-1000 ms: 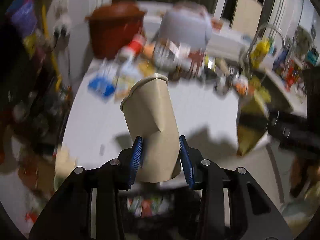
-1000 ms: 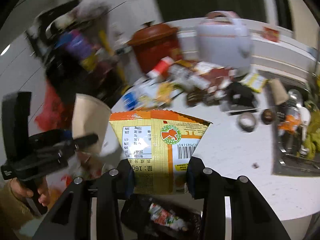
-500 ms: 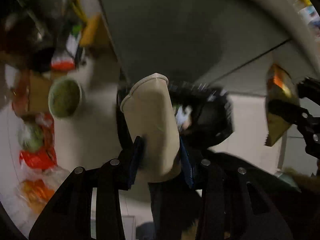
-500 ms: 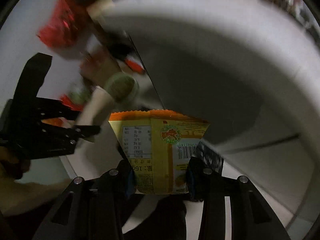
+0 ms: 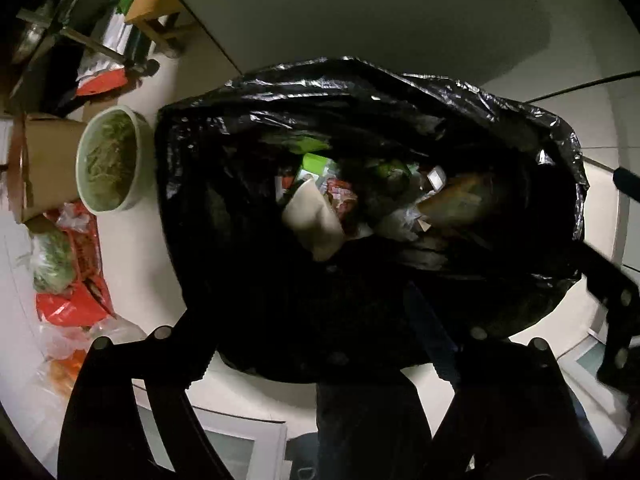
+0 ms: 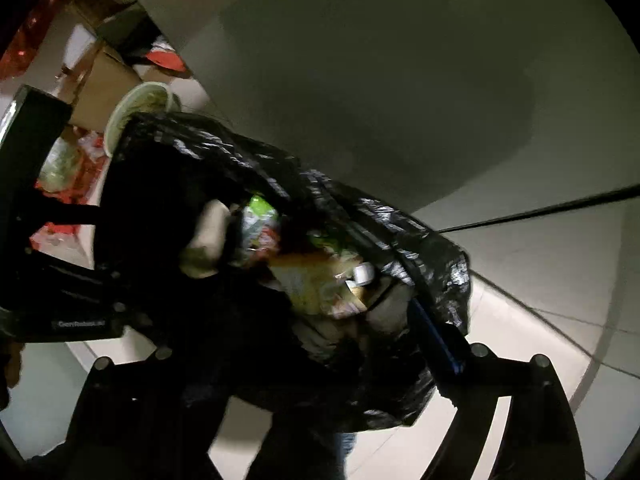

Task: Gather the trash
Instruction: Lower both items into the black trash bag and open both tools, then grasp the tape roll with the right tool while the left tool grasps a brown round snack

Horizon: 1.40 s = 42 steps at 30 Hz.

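Black plastic trash bag [image 5: 248, 184], frame centre, mouth open directly beneath both tools. Contents: beige paper cup [image 5: 314, 220], lying tilted, centre-left; yellow snack packet [image 6: 316, 284], to its right; mixed wrappers. Left gripper [image 5: 320, 344]: jaws just opened wide, empty, nearer the cup. Right gripper [image 6: 304, 356]: likewise opened, empty, above the packet. Green-filled bowl [image 5: 108, 160] beside bag, left.

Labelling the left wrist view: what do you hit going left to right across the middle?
Cardboard box → bowl of greens → black trash bag's left wall → paper cup inside it → yellow snack packet inside it → bag's right rim.
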### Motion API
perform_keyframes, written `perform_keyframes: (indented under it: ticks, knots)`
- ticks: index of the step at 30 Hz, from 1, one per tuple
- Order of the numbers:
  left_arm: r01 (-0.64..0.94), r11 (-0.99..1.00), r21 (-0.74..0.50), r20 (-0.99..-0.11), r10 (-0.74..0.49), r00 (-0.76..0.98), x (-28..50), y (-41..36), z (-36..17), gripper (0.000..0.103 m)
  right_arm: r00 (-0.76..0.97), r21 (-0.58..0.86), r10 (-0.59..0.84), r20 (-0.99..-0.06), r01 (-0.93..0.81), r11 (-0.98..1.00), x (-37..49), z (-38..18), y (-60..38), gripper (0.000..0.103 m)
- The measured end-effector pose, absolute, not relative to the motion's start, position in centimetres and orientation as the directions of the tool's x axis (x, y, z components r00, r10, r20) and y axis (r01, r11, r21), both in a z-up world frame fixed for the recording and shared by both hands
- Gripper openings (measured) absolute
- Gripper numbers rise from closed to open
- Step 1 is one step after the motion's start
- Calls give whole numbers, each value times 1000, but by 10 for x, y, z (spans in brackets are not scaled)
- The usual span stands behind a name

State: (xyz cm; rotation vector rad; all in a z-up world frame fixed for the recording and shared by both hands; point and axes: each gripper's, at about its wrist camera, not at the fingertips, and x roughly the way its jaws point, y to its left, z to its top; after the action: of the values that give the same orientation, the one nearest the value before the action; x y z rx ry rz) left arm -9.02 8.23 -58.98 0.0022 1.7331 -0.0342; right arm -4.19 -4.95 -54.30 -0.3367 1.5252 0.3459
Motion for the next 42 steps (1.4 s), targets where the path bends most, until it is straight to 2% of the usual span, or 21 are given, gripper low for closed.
perform_keyframes:
  ticks: [5, 7, 9, 13, 15, 17, 20, 22, 24, 27, 29, 33, 35, 37, 38, 39, 42]
  knots:
    - [38, 999, -6, -985, 1, -175, -89, 81, -578, 86, 29, 20, 35, -999, -411, 911, -34, -523, -61, 85]
    - [37, 999, -28, -987, -21, -158, -89, 80, -558, 86, 35, 35, 54, -998, -409, 912, -34, -505, -66, 85]
    - [51, 996, -80, -993, -75, -90, -89, 77, -516, 86, 49, 84, 114, -992, -409, 909, -35, -470, -68, 85]
    - [140, 978, -154, -981, -168, 99, -99, 71, -409, 86, 135, 220, 315, -939, -469, 856, -41, -357, -71, 84]
    - [182, 970, -162, -967, -193, 167, -103, 67, -368, 90, 206, 270, 419, -884, -506, 819, -42, -287, -75, 86]
    - [219, 960, -172, -943, -225, 245, -105, 63, -325, 90, 323, 282, 490, -810, -517, 808, -34, -221, -87, 98]
    - [232, 959, -165, -919, -235, 316, -98, 53, -287, 90, 531, 202, 460, -711, -472, 858, -2, -159, -114, 97]
    - [222, 959, -179, -902, -249, 353, -90, 48, -270, 90, 627, 144, 379, -680, -393, 908, 23, -143, -136, 97]
    - [225, 957, -183, -883, -260, 390, -88, 44, -256, 90, 679, 96, 249, -691, -255, 962, 65, -140, -162, 97]
    - [240, 960, -144, -875, -237, 422, -83, 36, -247, 90, 613, 116, 157, -774, -106, 988, 124, -161, -195, 97]
    - [241, 962, -131, -874, -227, 429, -84, 33, -244, 90, 580, 145, 150, -801, -55, 988, 153, -175, -212, 94]
    - [219, 968, -119, -883, -204, 422, -88, 36, -242, 90, 537, 106, 86, -839, 6, 994, 178, -200, -227, 92]
    - [202, 972, -120, -886, -197, 420, -90, 42, -241, 90, 523, 69, 54, -850, 10, 998, 187, -207, -227, 87]
    - [186, 975, -117, -888, -187, 420, -88, 44, -239, 90, 493, 67, 58, -868, 0, 998, 195, -216, -228, 61]
    - [182, 976, -117, -889, -185, 419, -87, 44, -239, 90, 491, 47, 40, -870, 2, 999, 199, -219, -226, 59]
    - [181, 976, -119, -889, -186, 418, -86, 44, -237, 90, 497, 34, 35, -867, -12, 999, 199, -219, -225, 51]
    - [195, 972, -129, -881, -203, 428, -79, 40, -230, 90, 499, 67, 69, -864, -24, 998, 195, -218, -226, 50]
